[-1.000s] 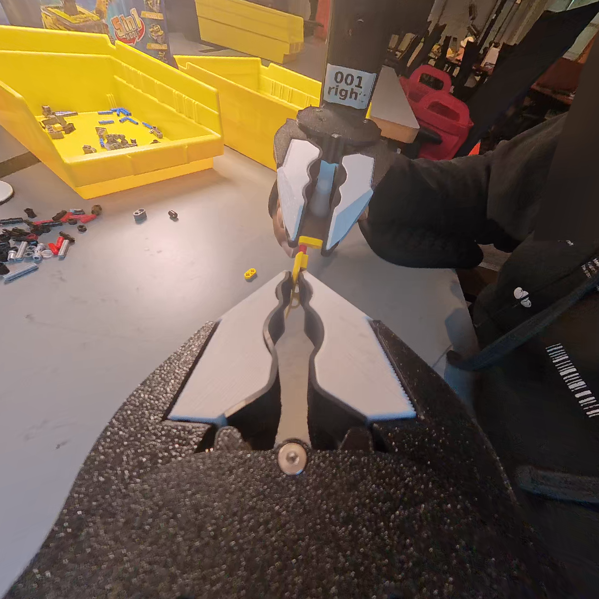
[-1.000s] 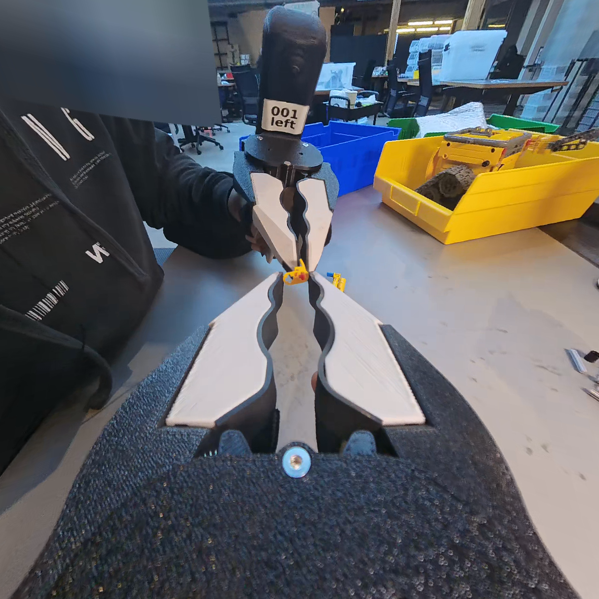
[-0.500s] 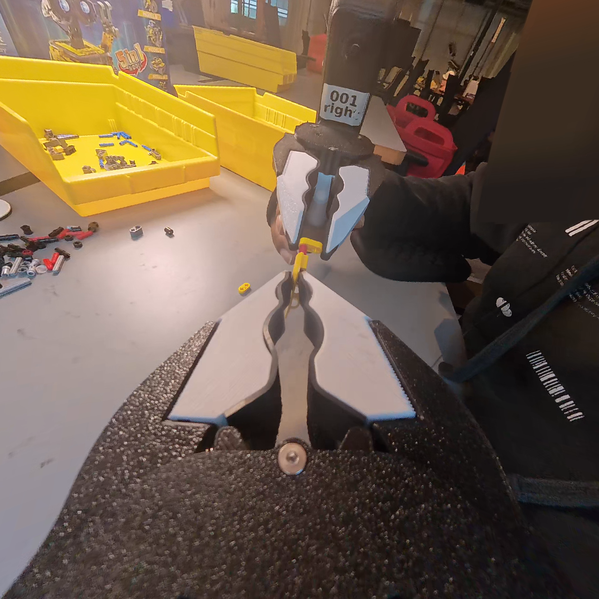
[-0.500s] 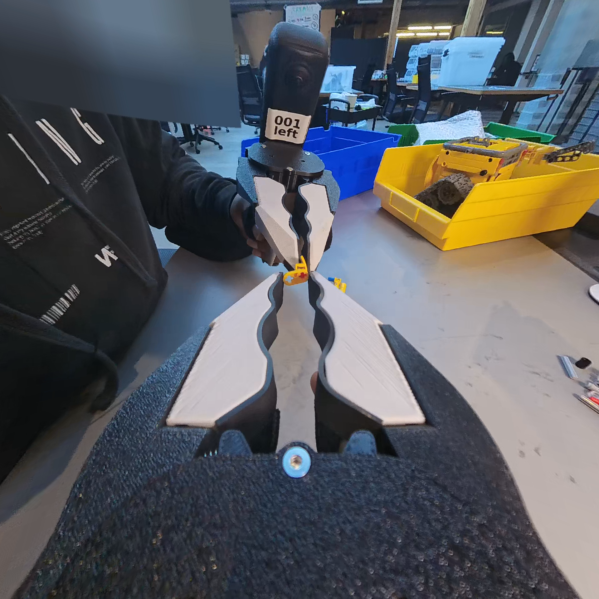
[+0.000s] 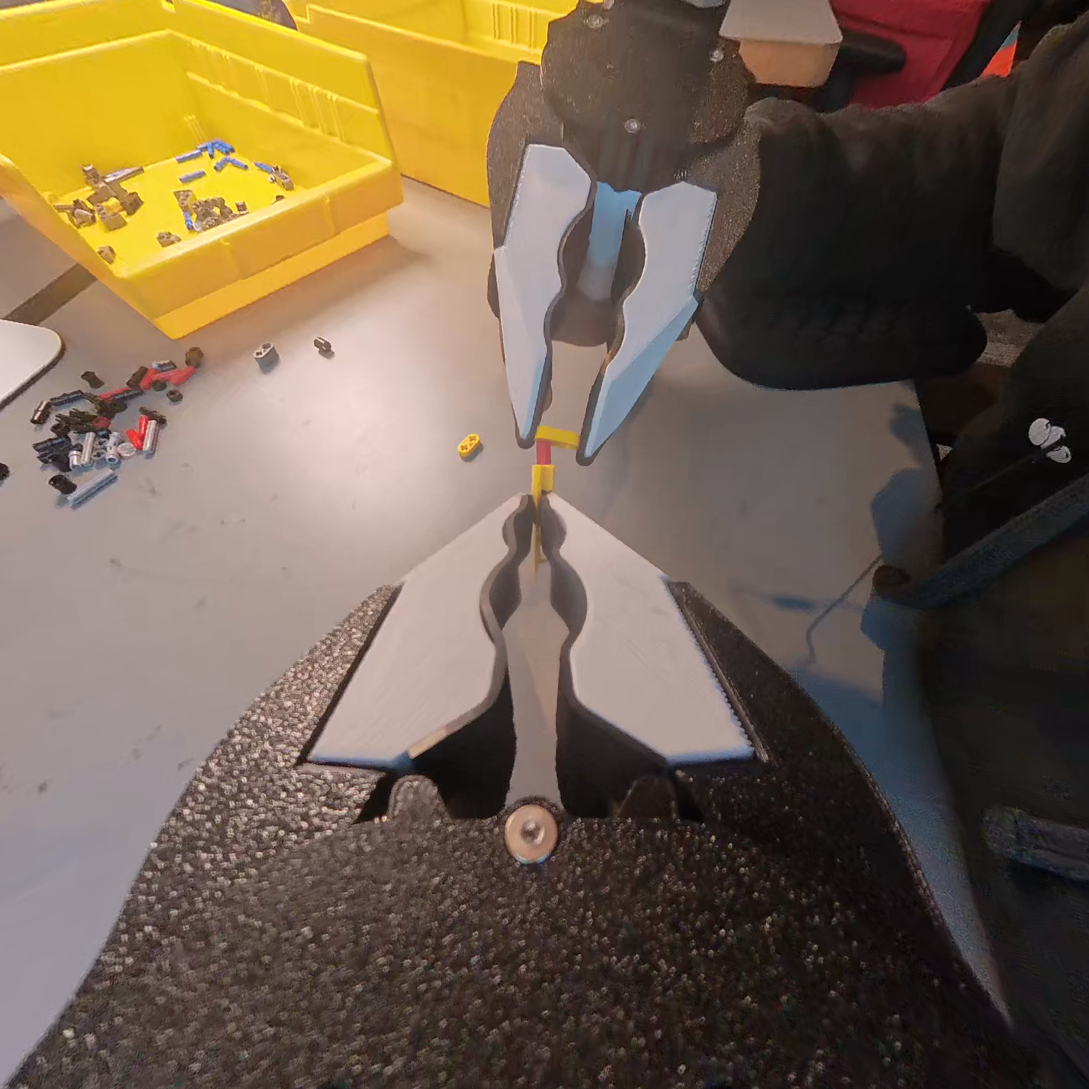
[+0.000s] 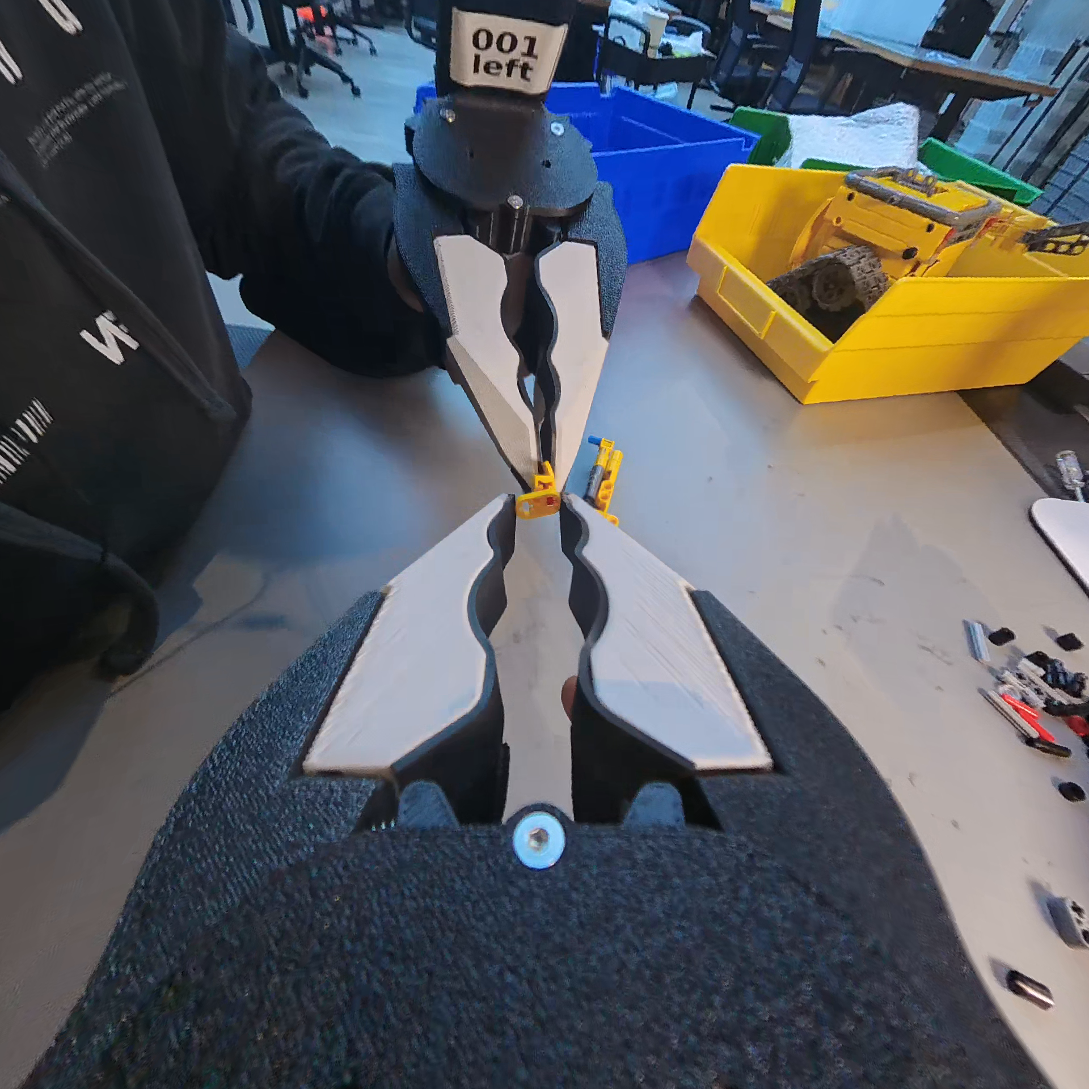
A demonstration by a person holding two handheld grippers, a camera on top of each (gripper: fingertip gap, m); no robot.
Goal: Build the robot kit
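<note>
My left gripper [image 5: 533,500] is shut on a thin yellow brick piece [image 5: 541,478] held edge-on. My right gripper [image 5: 551,443] faces it tip to tip and is shut on a second small yellow piece [image 5: 557,436]. A short red pin [image 5: 543,452] joins the two pieces. In the right wrist view the right gripper [image 6: 536,508] grips the yellow piece with holes [image 6: 533,507], and the left gripper [image 6: 545,471] comes down onto it from above. Both are held above the grey table [image 5: 236,560]. Black-sleeved arms hold both grippers.
A loose yellow piece [image 5: 469,445] and a pile of small black, red and grey parts [image 5: 100,424] lie on the table. Yellow bins [image 5: 247,259] stand behind. The right wrist view shows a yellow-blue subassembly [image 6: 604,477], a yellow bin with a tracked model [image 6: 884,353], a blue bin [image 6: 660,153], and more parts [image 6: 1037,695]. The tips of both grippers are at nearly the same place. It is some 10 cm from my left tips to the yellow-blue subassembly [image 6: 604,477].
Both grippers stay tip to tip with the same hold on the joined pieces. Both views have tilted down toward the table, so the bins sit higher in the picture.
</note>
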